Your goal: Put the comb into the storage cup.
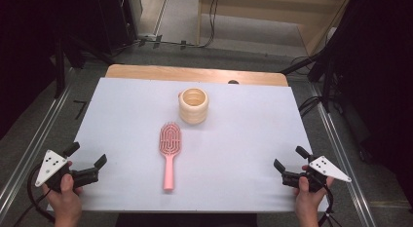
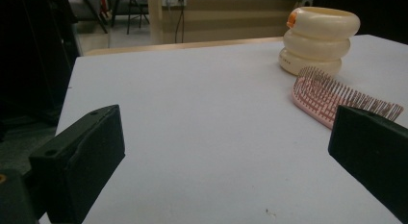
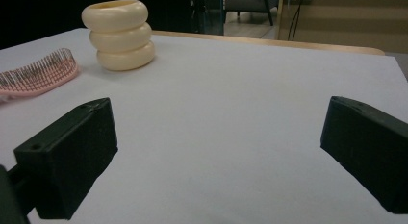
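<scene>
Both jaws gape empty: the left hand-held gripper (image 1: 87, 157) and right hand-held gripper (image 1: 287, 158) hover at the surface's (image 1: 243, 139) near corners, well apart from the pink hairbrush (image 1: 169, 149) and cream cup (image 1: 194, 105).

The high view looks steeply down over the worktop (image 1: 234, 173). Both gripper views skim it low from opposite near corners, sharing the pink hairbrush (image 2: 327, 96) and cream ringed cup (image 3: 121, 35).
</scene>
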Tool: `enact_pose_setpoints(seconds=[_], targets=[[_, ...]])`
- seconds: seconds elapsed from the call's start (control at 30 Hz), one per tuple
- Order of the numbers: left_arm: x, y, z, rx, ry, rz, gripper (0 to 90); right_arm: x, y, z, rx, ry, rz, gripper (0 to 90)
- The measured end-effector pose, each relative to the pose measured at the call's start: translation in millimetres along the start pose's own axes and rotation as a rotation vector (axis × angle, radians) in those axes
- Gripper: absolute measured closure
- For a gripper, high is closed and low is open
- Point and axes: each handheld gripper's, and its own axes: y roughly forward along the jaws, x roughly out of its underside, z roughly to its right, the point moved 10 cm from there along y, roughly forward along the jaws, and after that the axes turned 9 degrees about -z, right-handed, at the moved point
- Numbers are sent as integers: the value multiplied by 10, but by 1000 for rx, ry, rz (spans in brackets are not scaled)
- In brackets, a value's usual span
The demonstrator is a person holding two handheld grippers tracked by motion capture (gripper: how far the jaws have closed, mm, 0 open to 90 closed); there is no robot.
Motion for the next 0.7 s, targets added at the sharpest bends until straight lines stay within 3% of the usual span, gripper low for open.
enact_pose_setpoints(seconds=[0.1,0.33,0.6,0.7], targets=[[-37,2,39,15,-10,8,0,1,0,-2,-1,-4,0,0],[-120,33,249,50,19,10,0,1,3,-23,-9,-16,1,0],[-161,24,362,85,28,11,4,-1,10,-57,-17,-34,-13,0],[-200,23,405,70,11,8,89,0,24,-59,-15,-35,-18,0]])
